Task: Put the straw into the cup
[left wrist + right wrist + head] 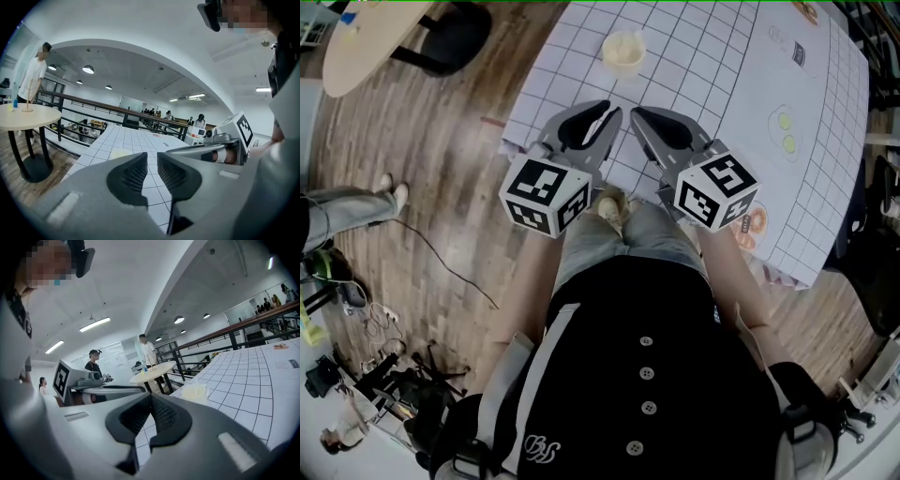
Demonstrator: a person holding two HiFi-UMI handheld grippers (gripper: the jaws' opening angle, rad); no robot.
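A pale, translucent cup (623, 52) stands on the white gridded mat (722, 84) near the table's far side. It also shows as a cup (194, 391) ahead in the right gripper view, and half hidden behind a jaw as a cup (119, 153) in the left gripper view. I see no straw in any view. My left gripper (616, 112) (152, 173) hovers over the table's near edge, its jaws a narrow gap apart and empty. My right gripper (636, 113) (150, 401) is right beside it, shut with nothing held.
A round wooden table (366, 47) stands on the floor at far left, with a person's legs (347, 206) nearby. Cables and gear (384, 375) lie at lower left. The mat carries printed green circles (786, 131) and an orange mark (752, 225). A railing (117, 112) runs beyond the table.
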